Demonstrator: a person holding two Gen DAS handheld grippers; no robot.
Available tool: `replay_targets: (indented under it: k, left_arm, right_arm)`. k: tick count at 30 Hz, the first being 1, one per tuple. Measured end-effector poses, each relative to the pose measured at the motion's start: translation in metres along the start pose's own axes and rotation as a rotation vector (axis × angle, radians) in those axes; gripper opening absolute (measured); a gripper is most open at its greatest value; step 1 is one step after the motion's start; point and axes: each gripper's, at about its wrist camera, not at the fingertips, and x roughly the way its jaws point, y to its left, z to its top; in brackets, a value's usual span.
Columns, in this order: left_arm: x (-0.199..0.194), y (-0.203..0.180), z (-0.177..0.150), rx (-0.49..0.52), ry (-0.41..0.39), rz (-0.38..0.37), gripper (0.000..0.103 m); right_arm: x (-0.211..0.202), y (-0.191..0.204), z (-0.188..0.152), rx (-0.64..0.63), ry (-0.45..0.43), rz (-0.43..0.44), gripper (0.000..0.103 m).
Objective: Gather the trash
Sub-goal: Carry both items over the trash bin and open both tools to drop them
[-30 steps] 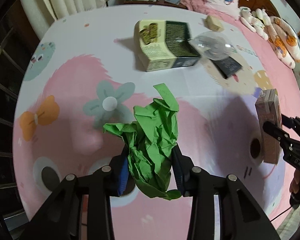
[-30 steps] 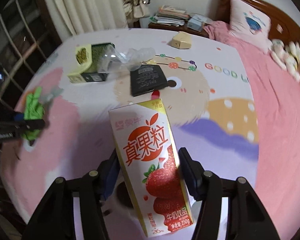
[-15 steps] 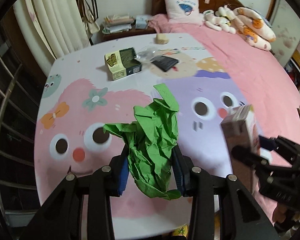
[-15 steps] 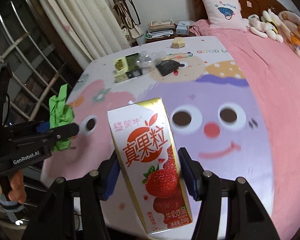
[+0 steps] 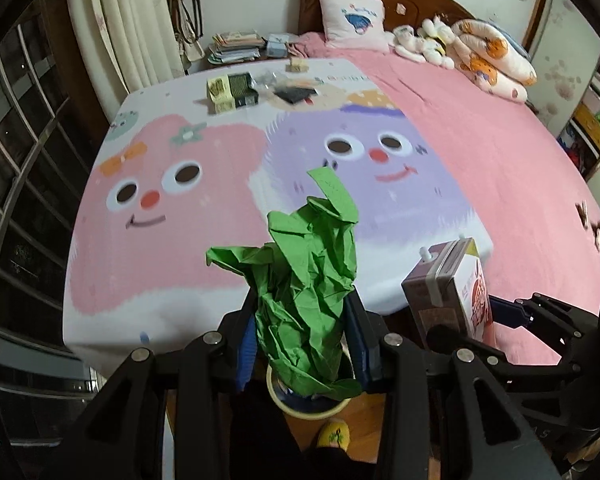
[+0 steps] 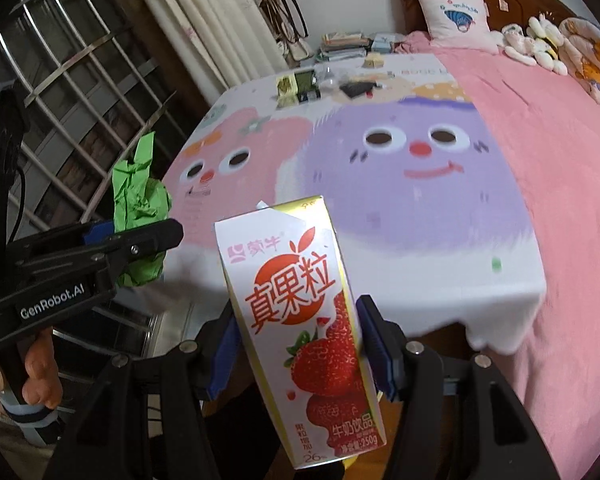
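Note:
My left gripper (image 5: 302, 340) is shut on a crumpled green paper (image 5: 308, 292) and holds it off the foot of the bed, above a round bin (image 5: 312, 408) on the floor. My right gripper (image 6: 300, 344) is shut on a strawberry milk carton (image 6: 300, 328), held upright beside the left one. The carton (image 5: 448, 292) and right gripper (image 5: 500, 320) show at the right of the left wrist view. The green paper (image 6: 138, 200) and left gripper (image 6: 148, 240) show at the left of the right wrist view.
A bed with a cartoon blanket (image 5: 260, 168) lies ahead. At its far end lie a green box (image 5: 232, 92), a clear plastic piece (image 5: 270, 78), a dark packet (image 5: 296, 94) and a small tan object (image 5: 297, 66). A barred window (image 5: 16, 160) is at left.
Both grippers have pulled back from over the blanket to beyond the foot of the bed, each keeping its item. The remaining items now look far away.

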Motion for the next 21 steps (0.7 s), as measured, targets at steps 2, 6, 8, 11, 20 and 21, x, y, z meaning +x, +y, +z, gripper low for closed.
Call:
replay_targets:
  k: [2,6,8,11,20,21]
  left_arm:
    - [-0.001,-0.006,-0.013,0.012,0.014,-0.003,0.037]
    - [0.003,-0.016,-0.037,0.032,0.055,-0.01,0.037]
    - [0.009,-0.017,-0.046,0.041,0.078,-0.014,0.037]
    - [0.019,-0.017,-0.062,0.045,0.112,-0.021,0.037]
    - [0.064,-0.012,-0.111,0.08,0.194,-0.036,0.037]
    - [0.07,-0.011,-0.115,0.086,0.199,-0.037,0.037]
  right_arm:
    - [-0.001,-0.002,-0.017,0.014,0.019,0.007,0.056]
    - [0.007,-0.006,-0.046,0.043,0.058,0.007,0.056]
    - [0.013,-0.009,-0.059,0.072,0.081,0.011,0.056]
    - [0.021,-0.013,-0.077,0.104,0.107,0.013,0.056]
    - [0.071,-0.019,-0.119,0.208,0.199,0.007,0.056]
    - [0.077,-0.021,-0.123,0.22,0.205,0.004,0.056]
